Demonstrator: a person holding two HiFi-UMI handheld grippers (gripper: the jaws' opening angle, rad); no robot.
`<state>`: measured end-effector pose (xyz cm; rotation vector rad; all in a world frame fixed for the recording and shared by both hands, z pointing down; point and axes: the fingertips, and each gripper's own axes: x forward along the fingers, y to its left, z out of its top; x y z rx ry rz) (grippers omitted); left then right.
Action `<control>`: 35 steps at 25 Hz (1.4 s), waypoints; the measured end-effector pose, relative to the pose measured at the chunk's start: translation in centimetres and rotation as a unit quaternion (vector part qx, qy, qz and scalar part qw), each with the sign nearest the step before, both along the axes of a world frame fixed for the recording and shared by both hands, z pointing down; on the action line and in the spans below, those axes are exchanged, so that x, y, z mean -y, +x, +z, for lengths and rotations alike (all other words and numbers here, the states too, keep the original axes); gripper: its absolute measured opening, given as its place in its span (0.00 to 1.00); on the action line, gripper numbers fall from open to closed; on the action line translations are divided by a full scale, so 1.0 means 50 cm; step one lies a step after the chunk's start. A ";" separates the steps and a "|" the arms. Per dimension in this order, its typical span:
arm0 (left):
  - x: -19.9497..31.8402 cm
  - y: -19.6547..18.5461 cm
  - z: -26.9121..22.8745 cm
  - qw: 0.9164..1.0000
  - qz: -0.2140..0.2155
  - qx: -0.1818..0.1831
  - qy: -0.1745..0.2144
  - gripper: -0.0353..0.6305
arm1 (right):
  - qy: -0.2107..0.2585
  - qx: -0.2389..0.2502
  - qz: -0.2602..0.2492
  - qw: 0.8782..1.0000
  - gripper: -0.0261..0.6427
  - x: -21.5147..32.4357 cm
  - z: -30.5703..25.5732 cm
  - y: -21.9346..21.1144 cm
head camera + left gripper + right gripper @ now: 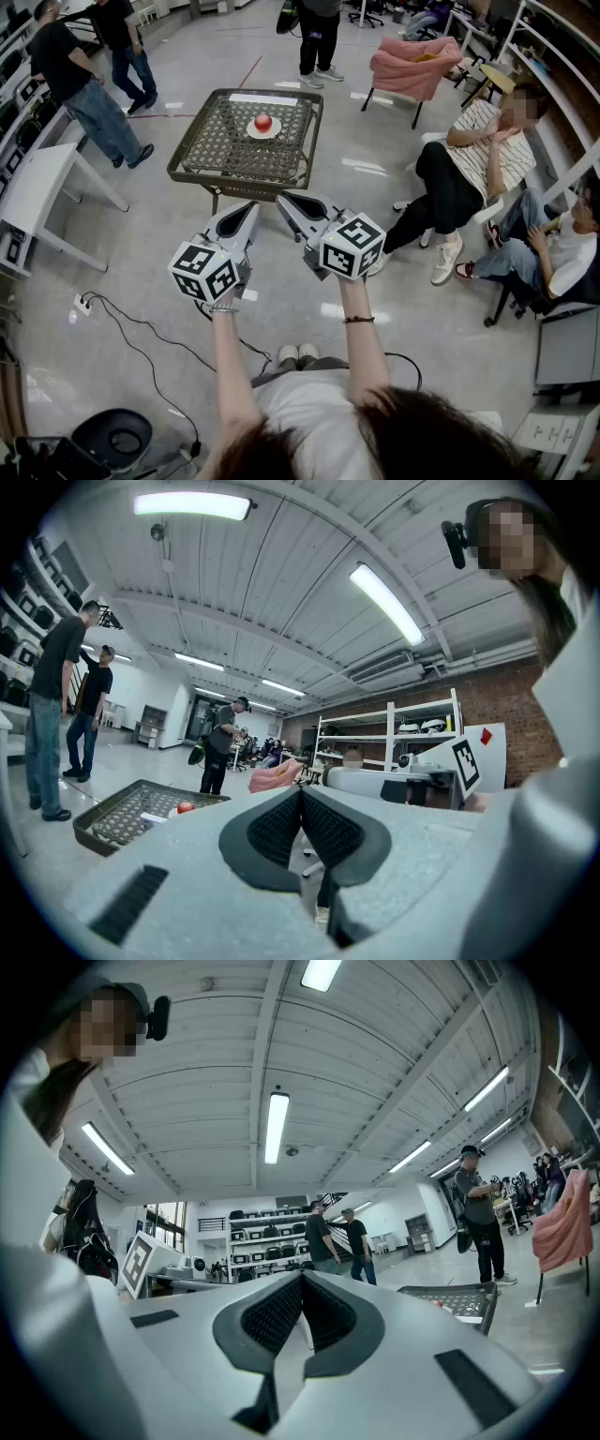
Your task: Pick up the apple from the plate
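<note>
Left gripper (250, 208), right gripper (287, 200) closed; apple (263, 122) tiny, far

no legible text, no readable signs

Apple (262, 122): glossy red.
Plate (251, 132): plain white.
Counter (216, 155): dark olive-brown frame, open lattice mesh top.
My left hand-held gripper (251, 207): grey shell, black cross-hatched pads, and a white cube with black square markers.
My right hand-held gripper (285, 199): the same grey and black, with the same black-on-white cube.
Floor (141, 272): pale grey, shiny.
Chair cover (412, 61): pink.
</note>
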<state>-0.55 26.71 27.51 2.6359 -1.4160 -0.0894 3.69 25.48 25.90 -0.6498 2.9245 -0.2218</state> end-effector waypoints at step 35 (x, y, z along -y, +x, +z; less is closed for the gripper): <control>0.132 0.014 0.055 1.000 -0.019 0.001 -0.021 0.07 | -0.032 0.006 -0.006 0.999 0.05 0.145 0.049 0.015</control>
